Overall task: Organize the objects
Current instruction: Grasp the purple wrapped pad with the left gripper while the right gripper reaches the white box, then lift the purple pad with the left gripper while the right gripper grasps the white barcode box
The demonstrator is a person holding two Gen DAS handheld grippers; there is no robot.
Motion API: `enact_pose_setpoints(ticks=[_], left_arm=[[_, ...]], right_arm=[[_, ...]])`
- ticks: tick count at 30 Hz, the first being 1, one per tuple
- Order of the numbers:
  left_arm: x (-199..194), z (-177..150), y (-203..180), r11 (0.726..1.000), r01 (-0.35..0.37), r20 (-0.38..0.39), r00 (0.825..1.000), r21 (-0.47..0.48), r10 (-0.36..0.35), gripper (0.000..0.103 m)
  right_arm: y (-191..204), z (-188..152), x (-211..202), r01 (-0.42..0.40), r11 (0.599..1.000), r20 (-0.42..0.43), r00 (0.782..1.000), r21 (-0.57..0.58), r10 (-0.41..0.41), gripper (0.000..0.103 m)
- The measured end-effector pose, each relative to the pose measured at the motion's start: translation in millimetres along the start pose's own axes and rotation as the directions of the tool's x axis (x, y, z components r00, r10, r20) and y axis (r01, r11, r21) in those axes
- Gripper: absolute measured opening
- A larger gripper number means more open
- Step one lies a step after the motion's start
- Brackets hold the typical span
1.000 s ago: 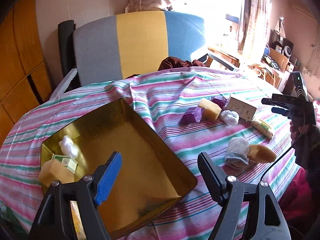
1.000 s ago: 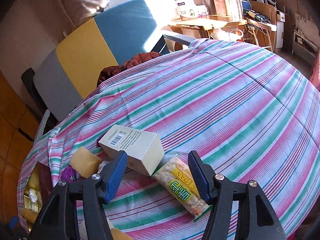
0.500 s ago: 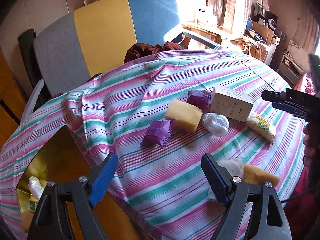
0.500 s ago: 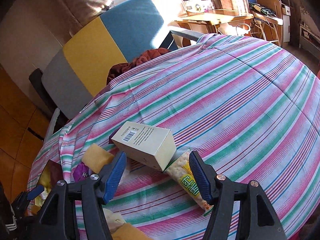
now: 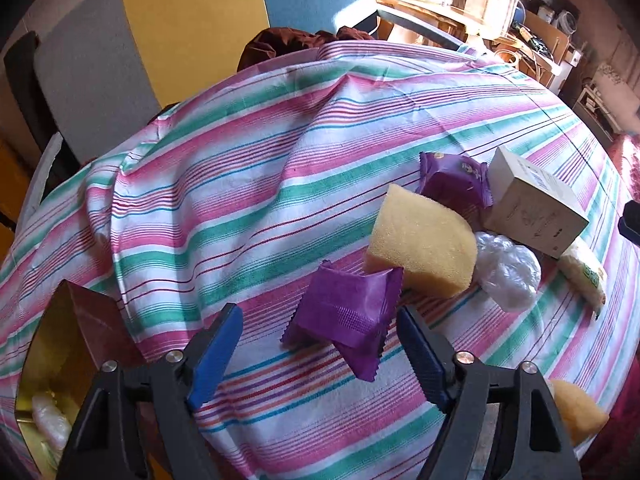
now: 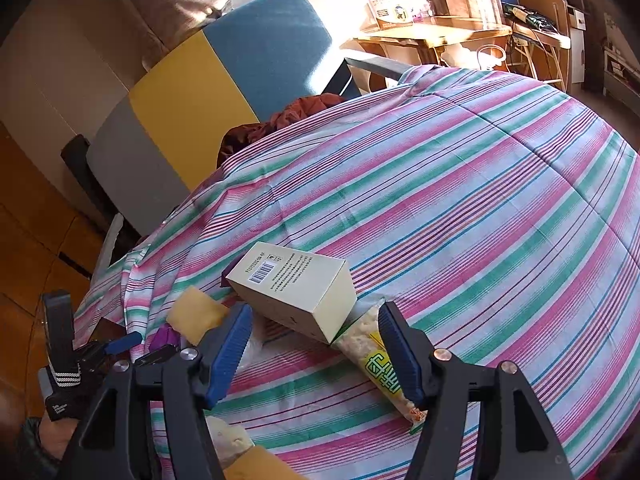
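Your left hand-held gripper [image 5: 320, 354] hangs right over the purple packet [image 5: 347, 311], jaws spread to either side of it and just now narrowing, pads not yet touching, so nothing is gripped. That packet lies loose on the striped bench [image 5: 248, 184], its corner against the yellow sponge [image 5: 422, 246], a fair first pick for the gold tray [image 5: 38, 384] at your lower left. Your right hand-held gripper [image 6: 316, 354] waits half open and empty, low over the white box [image 6: 296, 286], which leans on the snack bar [image 6: 382, 364]. The tray is mostly cut off; the white lump inside it I can't identify. A second purple packet [image 5: 456, 184] is half hidden behind the sponge.
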State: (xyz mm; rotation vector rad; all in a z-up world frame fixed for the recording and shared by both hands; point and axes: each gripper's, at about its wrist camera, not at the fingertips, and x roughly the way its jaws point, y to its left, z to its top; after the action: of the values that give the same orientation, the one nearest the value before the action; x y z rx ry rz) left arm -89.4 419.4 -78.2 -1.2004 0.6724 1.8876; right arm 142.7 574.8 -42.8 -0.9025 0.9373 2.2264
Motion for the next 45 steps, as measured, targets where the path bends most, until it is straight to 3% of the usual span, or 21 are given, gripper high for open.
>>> enact_pose_setpoints(ticks=[1,5,13,18,19,23,27,32,36,39,40,41,42,45], left_arm=[[5,0,1,0.999,0.031,-0.015,0.999,-0.01,-0.031,0.053],[4,-6,1,0.997,0.069,0.011,0.998,-0.015,-0.069,0.044],[-22,-27,1,0.993,0.115,0.069,0.991,-0.036,-0.112,0.042],[-41,-45,-3,0.991,0.128,0.101,0.987,-0.029,-0.124,0.043],[-45,-48,-2,0.991,0.131,0.106,0.986,-0.034,-0.126,0.043],[-59,-59,1,0.989,0.145,0.142,0.98,-0.042,-0.137,0.043],[-70,-67,2,0.986,0.162,0.161,0.975,-0.049,-0.152,0.043],[-79,-78,5,0.978,0.192,0.175,0.969,-0.078,-0.177,0.043],[-86,-86,4,0.977,0.196,0.179,0.967,-0.08,-0.18,0.043],[-89,-92,5,0.974,0.208,0.177,0.966,-0.089,-0.19,0.043],[-90,-94,5,0.974,0.21,0.178,0.965,-0.09,-0.192,0.043],[-91,-96,5,0.973,0.212,0.178,0.965,-0.093,-0.193,0.043],[-92,-98,5,0.972,0.216,0.179,0.964,-0.095,-0.197,0.043],[-97,-104,6,0.969,0.224,0.187,0.961,-0.103,-0.203,0.043]], right_arm=[[0,0,1,0.002,1.0,-0.004,1.0,-0.001,-0.002,0.066],[2,-2,6,0.01,1.0,-0.019,1.0,-0.014,-0.011,0.066],[8,-5,12,0.021,0.997,-0.042,0.999,-0.071,-0.024,0.066],[24,-1,18,0.021,0.983,-0.065,0.997,-0.181,-0.033,0.067],[28,2,19,0.025,0.976,-0.067,0.997,-0.218,-0.04,0.072],[46,14,30,0.033,0.904,-0.087,0.993,-0.427,-0.077,0.079],[63,20,53,-0.01,0.797,-0.173,0.978,-0.604,-0.119,0.083],[75,31,77,-0.035,0.693,-0.226,0.956,-0.72,-0.186,0.084],[79,35,97,-0.097,0.664,-0.301,0.933,-0.741,-0.199,0.084],[78,35,111,-0.105,0.675,-0.332,0.919,-0.73,-0.215,0.084],[78,33,114,-0.099,0.684,-0.336,0.915,-0.723,-0.223,0.079],[78,31,114,-0.08,0.689,-0.324,0.917,-0.721,-0.232,0.061],[79,29,112,-0.074,0.696,-0.316,0.921,-0.714,-0.227,0.054],[79,22,99,-0.05,0.723,-0.286,0.935,-0.69,-0.209,0.05]])
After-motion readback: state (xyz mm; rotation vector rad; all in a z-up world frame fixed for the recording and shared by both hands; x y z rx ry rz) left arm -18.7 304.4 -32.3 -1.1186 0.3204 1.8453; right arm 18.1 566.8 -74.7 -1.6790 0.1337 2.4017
